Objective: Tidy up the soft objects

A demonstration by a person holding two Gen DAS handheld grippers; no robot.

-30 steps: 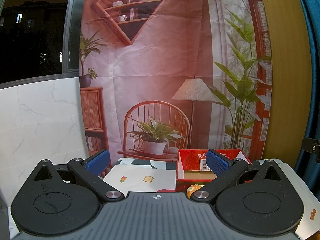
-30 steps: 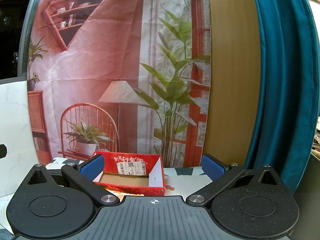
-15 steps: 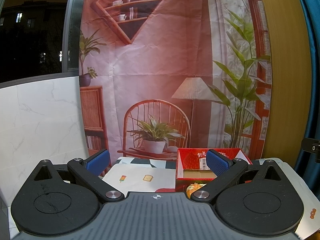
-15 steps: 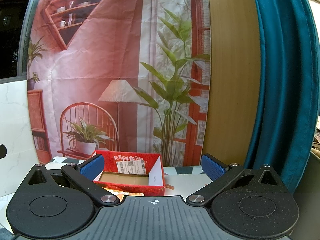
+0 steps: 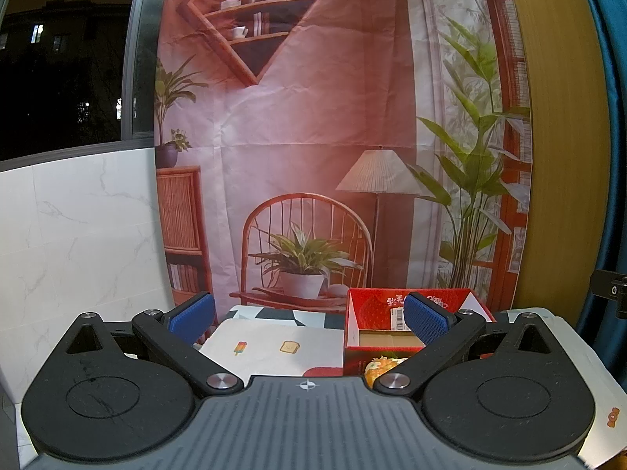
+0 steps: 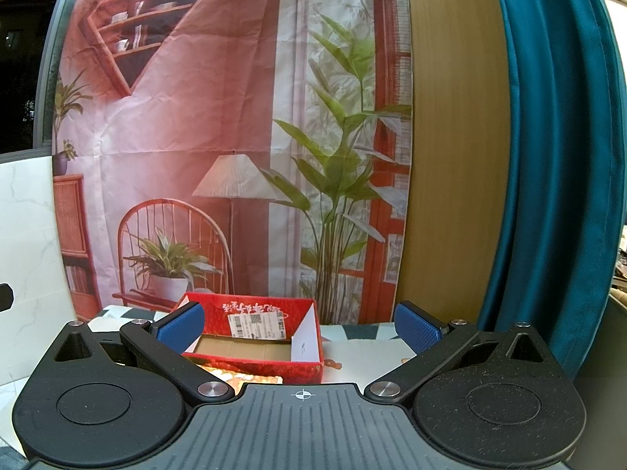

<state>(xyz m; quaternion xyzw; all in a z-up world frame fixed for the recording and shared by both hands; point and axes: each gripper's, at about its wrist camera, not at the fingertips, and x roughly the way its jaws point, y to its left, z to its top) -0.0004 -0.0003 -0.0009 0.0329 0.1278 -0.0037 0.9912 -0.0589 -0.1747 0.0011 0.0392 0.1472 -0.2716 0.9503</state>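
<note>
Barely any change vs a sec ago: both views drifted a touch, nothing picked up. My left gripper (image 5: pixel 309 315) & right gripper (image 6: pixel 299 325) both wide open, empty. Red box (image 6: pixel 256 346) lower centre, looks empty inside; orange soft toy (image 5: pixel 382 366) just in front, low in frame. Sorting not begun imo
</note>
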